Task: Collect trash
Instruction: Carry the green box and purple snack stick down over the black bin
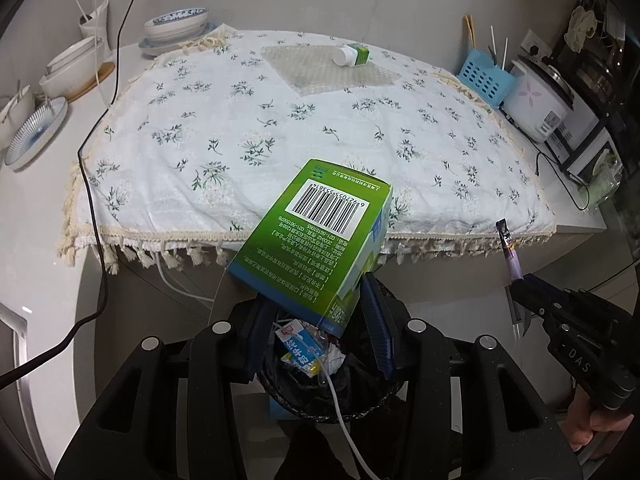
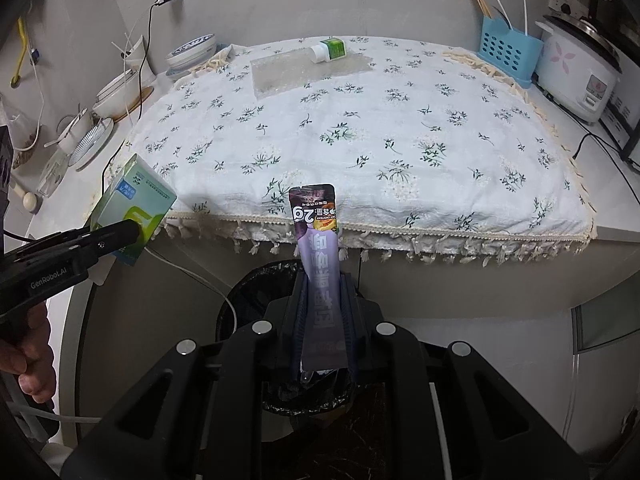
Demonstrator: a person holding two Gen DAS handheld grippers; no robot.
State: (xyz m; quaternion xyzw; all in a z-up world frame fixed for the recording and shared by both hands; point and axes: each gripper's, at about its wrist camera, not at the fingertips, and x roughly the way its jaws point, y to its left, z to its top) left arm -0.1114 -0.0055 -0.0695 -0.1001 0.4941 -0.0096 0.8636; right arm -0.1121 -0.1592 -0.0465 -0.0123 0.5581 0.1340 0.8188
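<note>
I take the bin point(image 1: 320, 384) as my landmark: a round, black-lined bin on the floor under the near edge of the table point(image 1: 36, 264), already holding crumpled wrappers. Behind and above it the table carries a flowered cloth point(image 1: 280, 120), and at the cloth's far side, well away from the bin, lies a small white bottle with a green label point(image 1: 354, 55), untouched.

My left gripper point(image 1: 316, 328) is clamped on the green carton point(image 1: 316, 236), which tilts up and away from the jaws, its lower corner hanging directly over the bin's mouth. My right gripper point(image 2: 324, 316) pinches the purple sachet point(image 2: 318, 248) by its lower half; the strip stands upright out of the jaws, above the bin's right rim.

The step, as I read it, is the drop. I would let the carton go first, since it is the bulkier piece and sits centred. The sachet is light and may cling or flutter, so I would bring it inward over the opening before releasing.
</note>
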